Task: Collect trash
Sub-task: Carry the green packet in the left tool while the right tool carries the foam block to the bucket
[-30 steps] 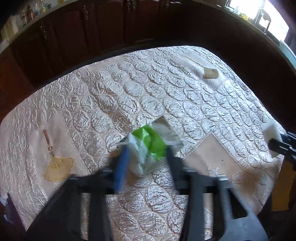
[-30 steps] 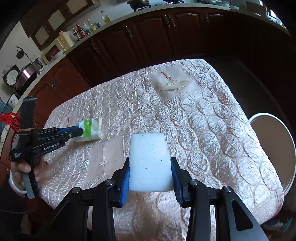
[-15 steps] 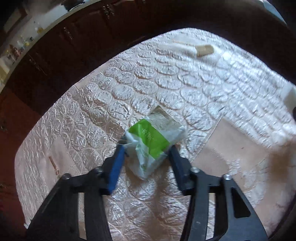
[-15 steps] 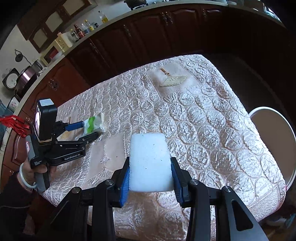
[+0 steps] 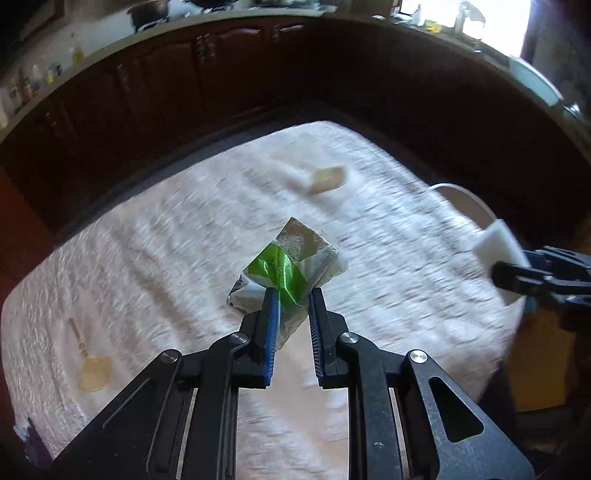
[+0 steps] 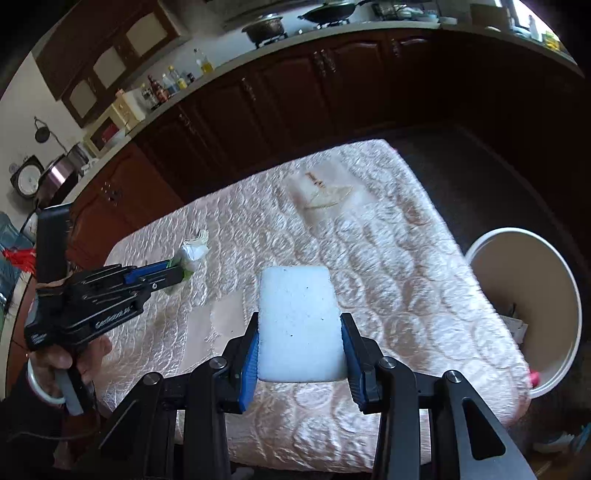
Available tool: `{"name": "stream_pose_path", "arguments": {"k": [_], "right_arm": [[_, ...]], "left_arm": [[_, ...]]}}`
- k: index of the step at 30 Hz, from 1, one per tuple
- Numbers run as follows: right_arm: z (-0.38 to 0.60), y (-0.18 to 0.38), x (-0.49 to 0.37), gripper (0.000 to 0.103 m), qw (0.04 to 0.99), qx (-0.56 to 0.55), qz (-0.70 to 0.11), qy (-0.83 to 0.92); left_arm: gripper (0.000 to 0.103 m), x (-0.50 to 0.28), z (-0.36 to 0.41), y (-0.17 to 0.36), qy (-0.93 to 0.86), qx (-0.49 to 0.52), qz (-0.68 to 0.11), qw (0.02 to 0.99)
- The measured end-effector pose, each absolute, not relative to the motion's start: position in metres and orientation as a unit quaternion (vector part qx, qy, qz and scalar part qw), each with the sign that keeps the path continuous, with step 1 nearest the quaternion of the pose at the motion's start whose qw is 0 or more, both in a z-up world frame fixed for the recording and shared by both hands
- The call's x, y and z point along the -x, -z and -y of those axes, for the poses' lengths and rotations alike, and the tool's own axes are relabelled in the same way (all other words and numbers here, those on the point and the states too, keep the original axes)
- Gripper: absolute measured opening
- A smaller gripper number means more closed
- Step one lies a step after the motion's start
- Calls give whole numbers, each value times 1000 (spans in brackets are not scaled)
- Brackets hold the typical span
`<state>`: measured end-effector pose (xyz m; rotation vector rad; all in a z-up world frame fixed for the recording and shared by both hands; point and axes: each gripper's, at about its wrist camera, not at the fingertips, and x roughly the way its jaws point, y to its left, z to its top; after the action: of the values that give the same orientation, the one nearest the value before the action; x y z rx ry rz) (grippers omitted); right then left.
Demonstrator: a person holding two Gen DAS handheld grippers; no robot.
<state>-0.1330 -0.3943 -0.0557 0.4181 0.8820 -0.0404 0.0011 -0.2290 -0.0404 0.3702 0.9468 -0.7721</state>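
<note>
One table under a quilted cloth [image 6: 388, 258], bearing two embroidered fan motifs [image 5: 94, 373] [image 5: 327, 179]. Two hand-held grippers: the left gripper [image 5: 291, 295] and the right gripper [image 6: 299, 325]. One green-and-white wrapper [image 5: 291, 266], pinched in the left. One white sponge [image 6: 299, 325], clamped in the right. One white bin [image 6: 532, 295] beside the table edge. One hand [image 6: 70, 362], wearing one bracelet [image 6: 38, 384]. On the far counter: two pans [image 6: 264, 24] [image 6: 330, 11] and a cluster of bottles too small to count.

No legible text anywhere.
</note>
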Motion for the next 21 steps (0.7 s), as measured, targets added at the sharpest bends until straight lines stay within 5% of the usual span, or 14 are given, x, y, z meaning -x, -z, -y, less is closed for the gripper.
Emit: {"name": "stream_pose_path", "arguments": {"k": [21], "right_arm": [[527,43,223,38,870,-260,-382,170]], "left_arm": [[14,71,411,36,448,-198,-433,756]]}}
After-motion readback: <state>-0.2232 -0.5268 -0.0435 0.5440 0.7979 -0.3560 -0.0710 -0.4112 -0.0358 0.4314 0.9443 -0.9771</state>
